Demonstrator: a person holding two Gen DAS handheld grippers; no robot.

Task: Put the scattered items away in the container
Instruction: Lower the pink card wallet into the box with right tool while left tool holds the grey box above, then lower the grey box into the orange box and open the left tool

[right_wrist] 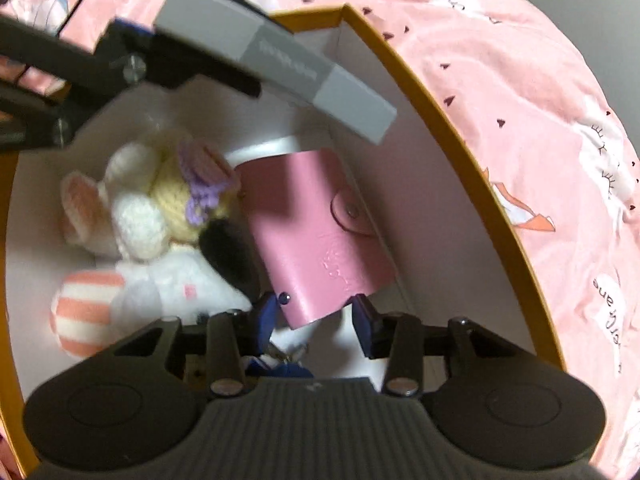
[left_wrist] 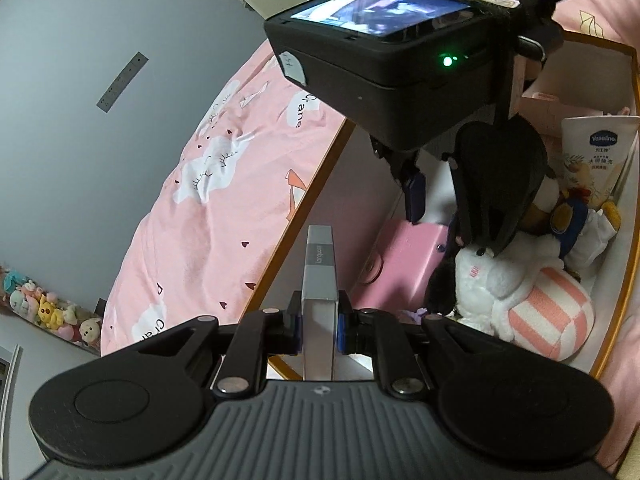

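My left gripper is shut on a slim grey box, which sticks out forward over the near rim of the container. From the right wrist, the same grey box hangs above the container's corner. My right gripper points down into the container and stands open. The lower edge of a pink snap wallet lies between its fingers, and the pads do not press on it. Seen from the left wrist, the right gripper hovers just over the wallet.
Inside the container lie a white plush toy, a pink-striped ball, a Vaseline tube and a crochet doll. The container rests on a pink bedsheet. Small plush toys line the far floor.
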